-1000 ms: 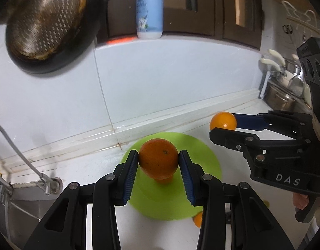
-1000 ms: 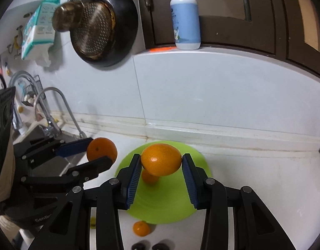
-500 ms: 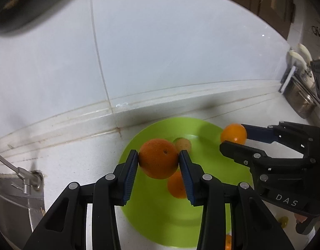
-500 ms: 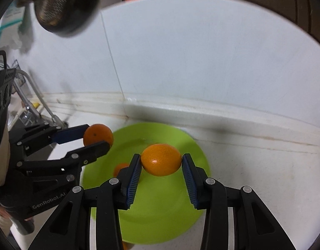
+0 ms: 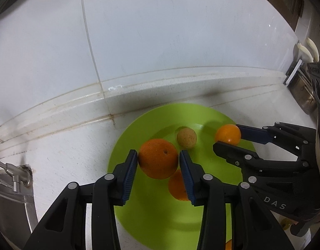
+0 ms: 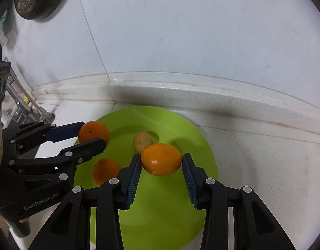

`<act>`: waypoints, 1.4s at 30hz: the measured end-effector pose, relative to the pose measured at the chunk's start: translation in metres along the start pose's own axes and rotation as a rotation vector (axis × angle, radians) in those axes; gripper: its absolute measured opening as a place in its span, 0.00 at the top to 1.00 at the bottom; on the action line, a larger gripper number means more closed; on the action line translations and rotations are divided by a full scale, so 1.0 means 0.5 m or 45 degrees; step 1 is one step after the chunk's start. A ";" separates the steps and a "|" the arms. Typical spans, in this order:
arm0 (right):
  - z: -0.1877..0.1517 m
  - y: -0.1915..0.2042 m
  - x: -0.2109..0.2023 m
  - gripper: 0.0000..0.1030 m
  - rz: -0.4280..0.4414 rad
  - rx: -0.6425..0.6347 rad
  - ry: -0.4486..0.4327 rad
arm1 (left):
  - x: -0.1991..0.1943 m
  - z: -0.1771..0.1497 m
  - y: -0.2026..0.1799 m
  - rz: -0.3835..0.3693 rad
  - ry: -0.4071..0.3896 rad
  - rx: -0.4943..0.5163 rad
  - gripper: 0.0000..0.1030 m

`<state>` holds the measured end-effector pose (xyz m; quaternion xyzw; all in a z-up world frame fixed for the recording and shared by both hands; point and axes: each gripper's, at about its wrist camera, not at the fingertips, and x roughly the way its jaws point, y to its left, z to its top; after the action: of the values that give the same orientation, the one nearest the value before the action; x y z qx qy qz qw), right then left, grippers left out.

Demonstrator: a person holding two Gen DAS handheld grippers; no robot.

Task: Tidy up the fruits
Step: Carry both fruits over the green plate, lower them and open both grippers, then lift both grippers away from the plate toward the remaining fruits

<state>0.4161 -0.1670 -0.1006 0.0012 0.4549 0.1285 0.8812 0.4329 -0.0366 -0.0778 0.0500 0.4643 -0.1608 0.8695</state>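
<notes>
A lime green plate (image 5: 151, 220) (image 6: 166, 216) lies on the white counter by the wall. On it rest an orange (image 5: 177, 187) (image 6: 104, 170) and a pale yellowish fruit (image 5: 186, 138) (image 6: 142, 140). My left gripper (image 5: 158, 162) (image 6: 94, 134) is shut on a dark orange (image 5: 158, 161) just above the plate's left part. My right gripper (image 6: 161, 162) (image 5: 228, 139) is shut on a lighter orange (image 6: 161, 159) above the plate's right part.
A sink with a faucet (image 5: 13, 175) (image 6: 26, 106) is at the left. A pan (image 6: 34, 2) hangs on the tiled wall. Another small orange (image 5: 228, 245) lies on the counter below the plate. A metal rack (image 5: 303, 89) stands at the right.
Both grippers have moved forward and down over the plate with their oranges still held. The wall fills more of both views.
</notes>
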 end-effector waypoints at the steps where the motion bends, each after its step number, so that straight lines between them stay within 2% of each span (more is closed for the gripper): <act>1: -0.001 0.000 0.001 0.60 -0.005 0.000 0.006 | -0.004 0.000 0.000 0.005 -0.008 -0.001 0.50; 3: -0.003 0.001 -0.001 0.58 -0.017 -0.005 0.008 | -0.011 0.003 -0.004 0.016 -0.027 0.003 0.46; 4: -0.003 0.003 -0.004 0.54 -0.024 -0.008 0.004 | -0.016 0.002 -0.004 0.021 -0.032 0.005 0.45; 10: -0.011 0.009 -0.046 0.53 -0.053 -0.017 -0.058 | -0.074 -0.012 -0.014 0.082 -0.082 0.018 0.40; 16: -0.028 0.016 -0.116 0.53 -0.057 -0.003 -0.148 | -0.151 -0.036 -0.029 0.086 -0.143 -0.001 0.34; 20: -0.049 0.020 -0.171 0.48 -0.062 0.012 -0.217 | -0.200 -0.054 -0.038 0.072 -0.167 -0.009 0.32; 25: -0.075 0.035 -0.234 0.47 -0.083 0.016 -0.273 | -0.270 -0.089 -0.045 0.051 -0.221 -0.047 0.26; 30: -0.105 0.064 -0.291 0.43 -0.102 0.009 -0.328 | -0.330 -0.139 -0.049 0.108 -0.289 -0.049 0.21; 36: -0.142 0.096 -0.334 0.43 -0.113 0.022 -0.372 | -0.370 -0.199 -0.040 0.158 -0.343 -0.072 0.17; 42: -0.179 0.117 -0.360 0.43 -0.141 0.029 -0.397 | -0.386 -0.246 -0.031 0.194 -0.353 -0.090 0.15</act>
<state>0.2319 -0.1617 -0.0018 0.0061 0.3135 0.0727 0.9468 0.2306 0.0229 0.0128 0.0317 0.3403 -0.0832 0.9361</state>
